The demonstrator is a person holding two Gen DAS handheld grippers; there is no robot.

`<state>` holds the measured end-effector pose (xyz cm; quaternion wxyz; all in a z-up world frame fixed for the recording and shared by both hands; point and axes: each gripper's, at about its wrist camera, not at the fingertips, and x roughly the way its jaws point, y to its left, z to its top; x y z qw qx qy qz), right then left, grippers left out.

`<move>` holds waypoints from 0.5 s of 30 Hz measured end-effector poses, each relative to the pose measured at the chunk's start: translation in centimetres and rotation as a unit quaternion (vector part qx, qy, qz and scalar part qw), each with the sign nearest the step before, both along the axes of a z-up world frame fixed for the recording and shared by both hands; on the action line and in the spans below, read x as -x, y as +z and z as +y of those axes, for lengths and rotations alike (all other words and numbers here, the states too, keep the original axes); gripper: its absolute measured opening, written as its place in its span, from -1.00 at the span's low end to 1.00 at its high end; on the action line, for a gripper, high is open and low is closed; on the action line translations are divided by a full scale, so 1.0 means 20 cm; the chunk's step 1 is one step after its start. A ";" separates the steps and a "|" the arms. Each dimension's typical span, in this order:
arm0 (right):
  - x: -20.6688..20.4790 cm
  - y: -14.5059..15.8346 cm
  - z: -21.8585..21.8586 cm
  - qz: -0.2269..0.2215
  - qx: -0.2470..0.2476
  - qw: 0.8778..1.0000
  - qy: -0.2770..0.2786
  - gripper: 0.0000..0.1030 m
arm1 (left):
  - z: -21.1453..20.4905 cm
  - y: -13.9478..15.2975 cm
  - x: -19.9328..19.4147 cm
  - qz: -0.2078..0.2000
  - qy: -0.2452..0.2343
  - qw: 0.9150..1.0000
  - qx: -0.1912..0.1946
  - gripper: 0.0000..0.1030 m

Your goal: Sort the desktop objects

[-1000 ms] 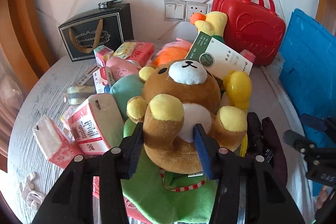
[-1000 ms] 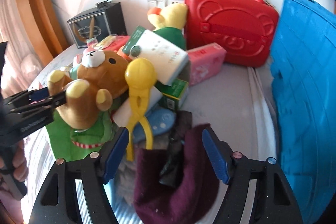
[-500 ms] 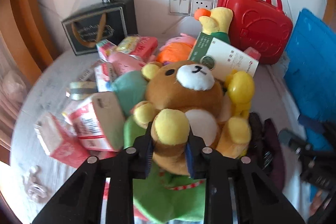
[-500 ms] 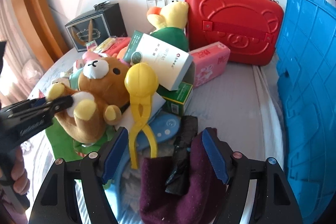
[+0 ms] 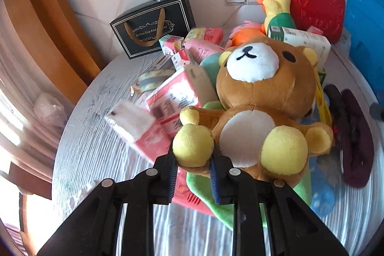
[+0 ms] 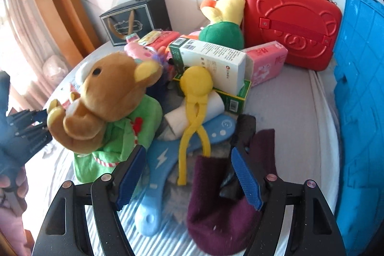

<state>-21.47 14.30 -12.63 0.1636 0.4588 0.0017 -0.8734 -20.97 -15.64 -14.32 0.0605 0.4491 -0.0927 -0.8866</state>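
Left hand-held gripper (image 5: 193, 168) clamped on teddy bear (image 5: 261, 97) foot

Brown plush bear (image 5: 264, 97): white muzzle and belly, yellow paws and ears. Hard red case (image 6: 290, 20): embossed bear face. Black gift bag (image 5: 153, 25): gold ribbon handle, gold ornamental print. Plush duck (image 6: 223, 18): yellow body, orange beak, green garment. Pink tissue pack (image 6: 266, 62). Maroon knit sock (image 6: 220, 212). Blue crate (image 6: 360, 92). Bench (image 5: 96, 160): pale grey, fine streaks.
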 end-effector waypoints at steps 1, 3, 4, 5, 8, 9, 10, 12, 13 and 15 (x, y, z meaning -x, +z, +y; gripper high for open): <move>-0.02 0.01 0.00 0.001 0.001 1.000 0.000 0.46 | -0.02 0.00 -0.03 -0.001 -0.006 1.000 -0.003 -0.55; -0.06 0.02 -0.02 0.001 0.006 1.000 0.003 0.46 | -0.08 0.01 -0.09 0.002 -0.016 1.000 -0.010 -0.55; -0.08 0.03 -0.03 0.000 0.010 1.000 0.007 0.46 | -0.11 0.02 -0.11 -0.002 -0.019 1.000 -0.017 -0.55; -0.10 0.04 -0.05 0.000 0.011 1.000 0.013 0.46 | -0.15 0.01 -0.13 -0.008 -0.021 0.999 -0.029 -0.50; -0.16 0.05 -0.14 0.003 0.004 1.000 0.029 0.52 | -0.19 0.05 -0.18 -0.001 0.006 0.999 -0.051 -0.43; -0.17 0.05 -0.17 0.003 0.004 0.999 0.034 0.58 | -0.17 0.07 -0.19 0.006 0.014 0.998 -0.062 -0.41; -0.18 0.04 -0.20 0.002 0.006 0.999 0.039 0.60 | -0.16 0.09 -0.21 0.013 0.019 0.997 -0.073 -0.34; -0.19 0.03 -0.26 -0.003 0.006 0.999 0.050 0.60 | -0.12 0.12 -0.24 0.028 0.036 0.994 -0.097 -0.13; -0.20 0.01 -0.30 -0.007 0.001 0.998 0.058 0.60 | -0.10 0.14 -0.25 0.031 0.047 0.993 -0.107 -0.08; -0.22 -0.03 -0.35 -0.014 -0.011 0.997 0.070 0.60 | -0.05 0.16 -0.28 0.038 0.059 0.988 -0.137 -0.07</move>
